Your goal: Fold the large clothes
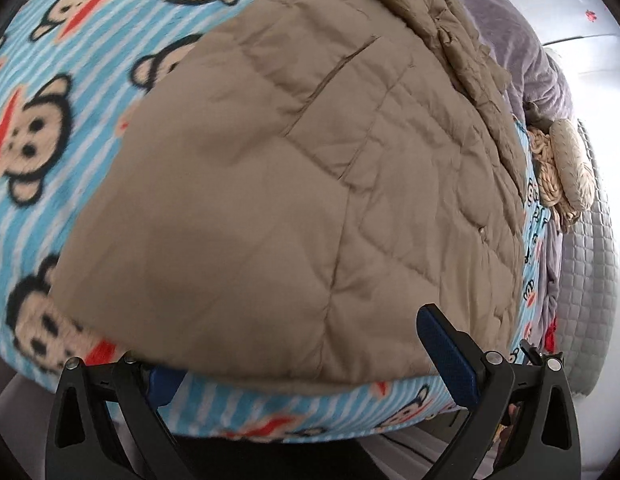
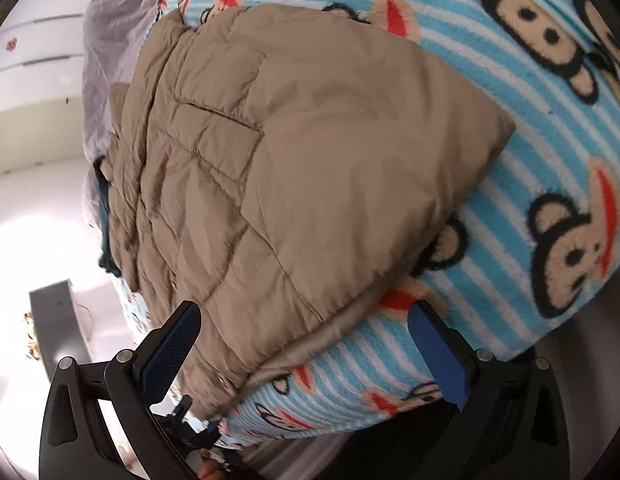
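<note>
Covered across the top by a blue-and-white striped fleece blanket (image 1: 62, 92) printed with monkey faces (black ears, red mouths), reaching to the near edge of the bed and draping over it. Spread directly on that fleece: a tan quilted jacket (image 1: 270, 184), folded over on itself, its stitched panels and one slanted pocket slit facing up, its hem at the near edge. Bunched at the far end, touching the jacket: a grey-purple plush blanket (image 1: 506, 20). Beside that, at the bed's edge, a cream knitted bundle (image 1: 566, 164). Alongside the striped fleece, a grey quilted cover (image 1: 590, 280).
</note>
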Demonstrator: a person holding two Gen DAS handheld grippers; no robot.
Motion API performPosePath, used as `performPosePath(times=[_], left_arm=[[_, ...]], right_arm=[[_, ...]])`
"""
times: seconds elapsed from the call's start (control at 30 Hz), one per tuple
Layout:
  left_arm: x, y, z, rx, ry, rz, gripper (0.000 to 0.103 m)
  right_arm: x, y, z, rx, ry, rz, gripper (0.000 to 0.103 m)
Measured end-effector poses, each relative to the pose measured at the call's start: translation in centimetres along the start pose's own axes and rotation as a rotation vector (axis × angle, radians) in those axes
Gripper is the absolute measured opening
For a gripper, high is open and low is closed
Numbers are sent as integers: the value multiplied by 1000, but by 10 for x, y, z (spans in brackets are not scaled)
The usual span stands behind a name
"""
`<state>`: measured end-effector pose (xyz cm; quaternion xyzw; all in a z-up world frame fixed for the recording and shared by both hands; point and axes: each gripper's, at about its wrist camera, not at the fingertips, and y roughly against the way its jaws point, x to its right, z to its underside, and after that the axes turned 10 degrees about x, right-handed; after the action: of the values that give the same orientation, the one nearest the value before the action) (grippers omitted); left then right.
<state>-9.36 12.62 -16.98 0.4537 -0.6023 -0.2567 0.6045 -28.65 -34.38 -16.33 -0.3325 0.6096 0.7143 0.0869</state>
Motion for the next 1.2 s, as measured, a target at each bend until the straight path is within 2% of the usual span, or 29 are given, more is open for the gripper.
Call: performPosePath(times=[0.17,0.4,0.47,0.5,0.53,0.57,0.6,0.63,0.8,0.93,1.0,1.03,1.07,1.1,1.13,1.2], left_arm=[[14,-8,-9,9,-19,23,103],[16,-15,-5,42,-27,-31,102],[16,-12,-5,57,-13,-42,88],[14,-12,-5,52,-3,-43,77],[12,-11,-6,46,14,-49,76],[9,-9,-6,49,37,-43,76],[7,-7,-5,55,57,-36,76],[5,-4,-3,54,73,-40,76],[2,15,4,69,66,-82,77],[-8,5,5,32,96,-76,77],[-9,1,3,48,129,-54,77],[-8,1,3,60,136,-45,68],[-5,1,2,74,135,-24,52],[-2,0,1,70,130,-14,24],[1,-1,0,62,125,3,16],[7,3,-2,78,115,10,12]], right_arm=[[-4,-5,1,11,-14,-31,103],[8,-10,-8,4,-68,-60,103],[9,-10,-12,15,-86,-73,101],[11,-10,-14,19,-107,-81,99],[12,-10,-16,19,-128,-91,93],[14,-11,-18,15,-143,-100,88],[15,-12,-20,5,-157,-102,79],[16,-14,-22,-6,-168,-97,75],[13,-19,-26,-46,-150,-98,75],[15,-25,-29,-67,-152,-90,75],[14,-29,-30,-72,-162,-81,75],[14,-30,-30,-73,-165,-79,75],[13,-31,-31,-75,-167,-80,73],[13,-30,-30,-77,-165,-81,64],[10,-30,-31,-77,-158,-79,41],[8,-29,-33,-80,-137,-67,16]])
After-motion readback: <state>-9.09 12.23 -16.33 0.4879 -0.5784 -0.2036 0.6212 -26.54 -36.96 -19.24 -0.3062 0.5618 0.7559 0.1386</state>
